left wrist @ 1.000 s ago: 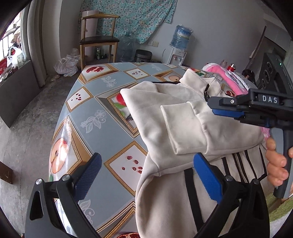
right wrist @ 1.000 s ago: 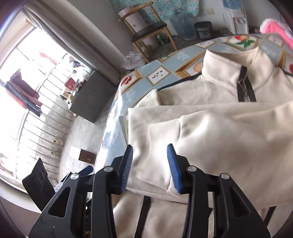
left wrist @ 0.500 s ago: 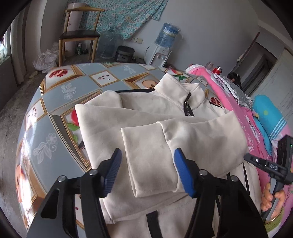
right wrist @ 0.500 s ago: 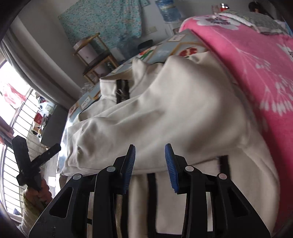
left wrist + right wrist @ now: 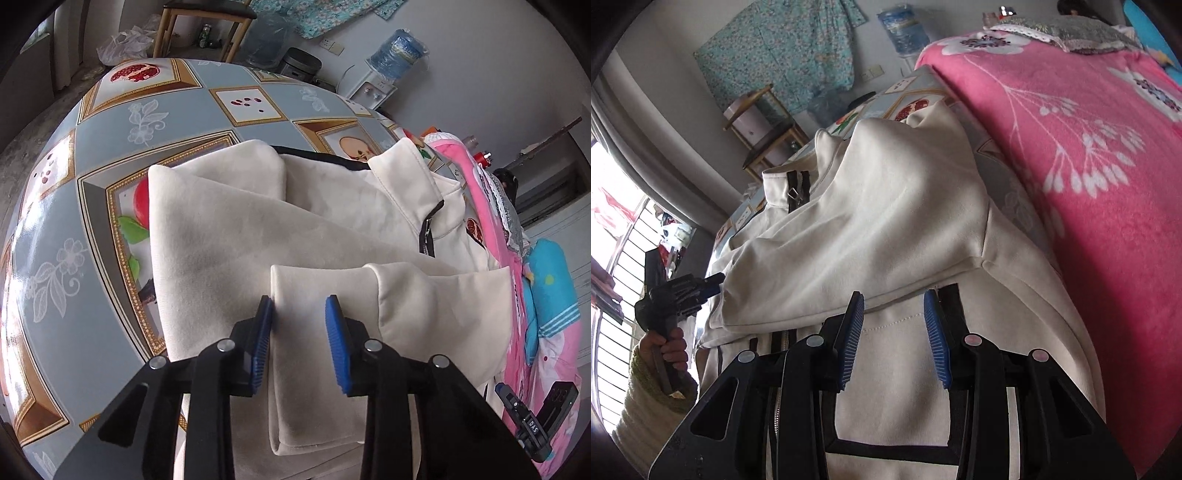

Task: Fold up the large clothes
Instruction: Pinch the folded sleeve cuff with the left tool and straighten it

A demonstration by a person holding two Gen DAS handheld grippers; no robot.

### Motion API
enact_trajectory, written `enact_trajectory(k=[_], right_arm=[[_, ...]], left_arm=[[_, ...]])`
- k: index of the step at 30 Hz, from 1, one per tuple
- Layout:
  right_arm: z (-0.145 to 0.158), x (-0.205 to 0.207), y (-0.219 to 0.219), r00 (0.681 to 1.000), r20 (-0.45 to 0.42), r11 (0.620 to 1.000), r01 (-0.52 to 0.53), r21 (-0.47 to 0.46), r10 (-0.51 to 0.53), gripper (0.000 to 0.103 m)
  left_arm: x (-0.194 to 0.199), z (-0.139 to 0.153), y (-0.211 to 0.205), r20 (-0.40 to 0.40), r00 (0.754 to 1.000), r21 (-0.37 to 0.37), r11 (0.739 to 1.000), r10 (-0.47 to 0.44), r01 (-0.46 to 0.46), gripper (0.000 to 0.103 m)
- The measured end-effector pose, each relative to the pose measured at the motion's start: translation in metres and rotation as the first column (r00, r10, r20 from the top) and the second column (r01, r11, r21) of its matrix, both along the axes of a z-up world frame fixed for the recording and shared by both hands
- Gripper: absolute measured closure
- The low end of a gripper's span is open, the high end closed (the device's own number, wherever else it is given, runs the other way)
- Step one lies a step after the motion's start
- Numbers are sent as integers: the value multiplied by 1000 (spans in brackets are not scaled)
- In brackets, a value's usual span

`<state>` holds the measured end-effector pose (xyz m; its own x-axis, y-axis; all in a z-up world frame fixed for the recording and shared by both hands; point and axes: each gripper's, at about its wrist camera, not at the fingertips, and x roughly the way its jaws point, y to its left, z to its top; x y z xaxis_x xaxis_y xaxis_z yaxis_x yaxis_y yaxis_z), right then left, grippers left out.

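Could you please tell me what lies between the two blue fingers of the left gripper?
In the left wrist view, the folded sleeve cuff of the cream jacket lies between the open left gripper's fingers.

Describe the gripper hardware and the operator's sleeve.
Both the left gripper and right gripper have black angular plastic frames with silver pins and ribbed blue pads. The right handle is marked "DAS". The left hand shows a cream knit sleeve with a greenish cuff.

You're handling a cream jacket (image 5: 229,236) of soft, matt, fleecy cloth with a metal zipper pull (image 5: 793,192). The counter (image 5: 66,192) wears a glossy, smooth printed covering. Each claw (image 5: 299,332) has matt black plastic arms and ribbed blue pads (image 5: 855,332). The pink blanket (image 5: 1089,155) looks fuzzy.
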<state>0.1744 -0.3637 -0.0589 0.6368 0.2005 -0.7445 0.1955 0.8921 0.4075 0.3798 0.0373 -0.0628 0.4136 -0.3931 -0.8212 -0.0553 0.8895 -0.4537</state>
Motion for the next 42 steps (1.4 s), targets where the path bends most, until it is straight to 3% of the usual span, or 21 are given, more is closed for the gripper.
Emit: enact_trajectory(k=[3,10,13,14,15,21,24,27,31,39,40,41,42], right_arm=[[-1,-2,-2,1000,-1,1000,1,13,-1,68],[-4,-5,-4,1000,-9,1000,-7,9,7,66],[-8,-5,-6,1000,-16,1000,3,15,-3,66],[-9,-5,-7,1000,-17,1000,7,18,-7,66],[-11,-6,-7,1000,-19,1000,12,19,-12,66],[0,-7,-14,999,-11,999,30,-34,-30,66],[12,-3,-21,1000,-5,997,22,-76,-22,66],[25,17,-31,1000,-2,997,11,-79,-12,66],[33,69,-53,1000,-15,1000,18,-15,-18,66],[-4,169,-86,985,-155,991,88,105,-71,67],[-3,173,-84,988,-137,993,78,92,-65,88],[-1,176,-81,991,-121,996,60,71,-51,98],[4,176,-78,993,-105,997,66,34,-62,98]], left_arm=[[2,1,1,-11,1000,-5,1000,5,-5,74],[8,-4,12,-42,998,-114,992,57,-61,68],[10,-1,5,-22,999,-72,996,47,-49,70],[10,0,2,-14,999,-30,999,40,-41,76],[9,2,-2,-9,999,44,999,32,-32,98],[-19,60,3,191,982,150,988,9,-39,99],[-22,61,20,169,985,152,986,46,-72,99],[-15,38,22,104,994,160,986,32,-48,99],[-16,21,21,86,996,181,982,37,-52,99],[-17,15,20,99,995,203,979,16,-36,98],[-17,14,20,101,995,207,978,12,-32,98],[-17,13,20,103,995,210,977,8,-30,98],[-17,12,20,102,995,209,977,7,-28,98]])
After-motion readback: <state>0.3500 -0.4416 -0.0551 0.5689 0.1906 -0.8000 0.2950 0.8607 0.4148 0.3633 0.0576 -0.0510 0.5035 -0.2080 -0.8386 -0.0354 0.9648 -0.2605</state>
